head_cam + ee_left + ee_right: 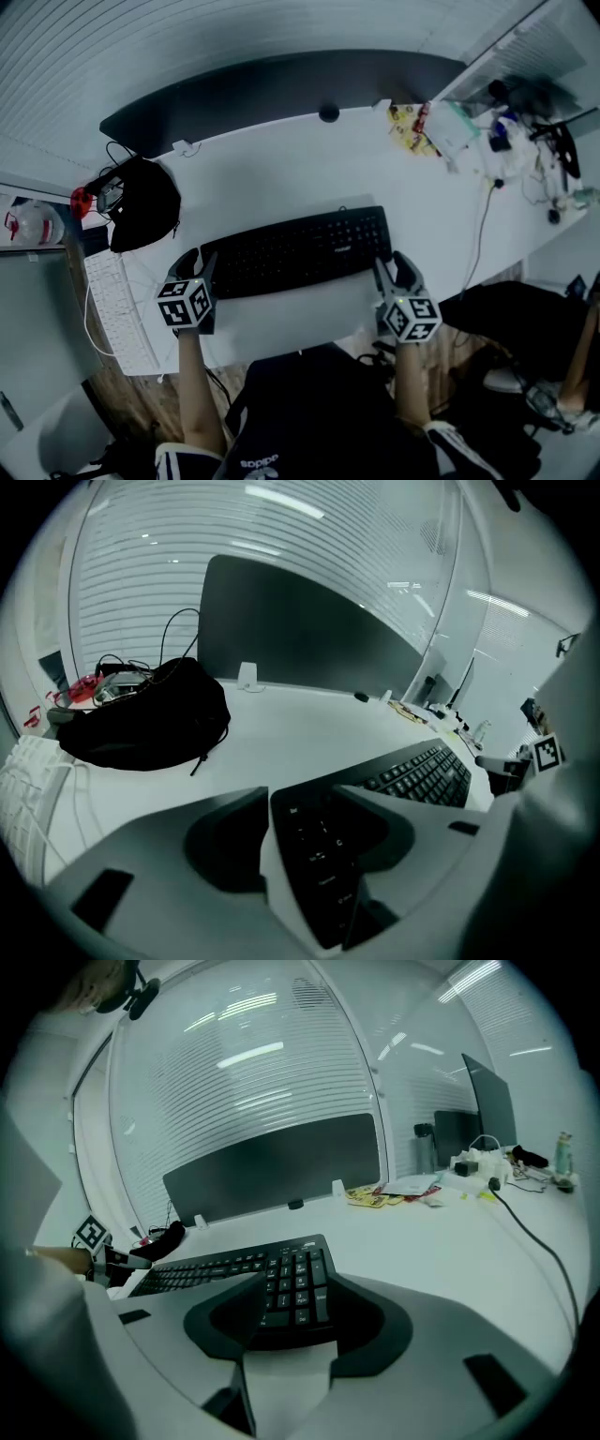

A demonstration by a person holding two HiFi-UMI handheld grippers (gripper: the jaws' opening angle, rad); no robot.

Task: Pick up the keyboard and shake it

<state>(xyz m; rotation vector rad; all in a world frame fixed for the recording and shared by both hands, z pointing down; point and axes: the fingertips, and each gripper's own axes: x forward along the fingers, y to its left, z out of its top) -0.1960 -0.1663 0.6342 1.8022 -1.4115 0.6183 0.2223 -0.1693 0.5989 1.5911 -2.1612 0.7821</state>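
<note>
A black keyboard (pixel 300 251) lies flat on the white desk (pixel 281 169), near its front edge. My left gripper (pixel 199 265) is at the keyboard's left end and my right gripper (pixel 396 270) at its right end. In the left gripper view the keyboard (pixel 422 775) runs off to the right, and its end sits between the spread jaws of the left gripper (pixel 314 827). In the right gripper view the number-pad end of the keyboard (pixel 225 1269) lies between the jaws of the right gripper (pixel 291 1321), with bare desk showing nearer the camera. Both grippers are open and neither is pressing on it.
A black bag (pixel 141 202) with cables lies at the desk's left end. A white keyboard (pixel 117 314) rests on a lower surface to the left. A dark monitor (pixel 281 89) spans the back. Papers and clutter (pixel 441 127) and a cable (pixel 483 234) occupy the right side.
</note>
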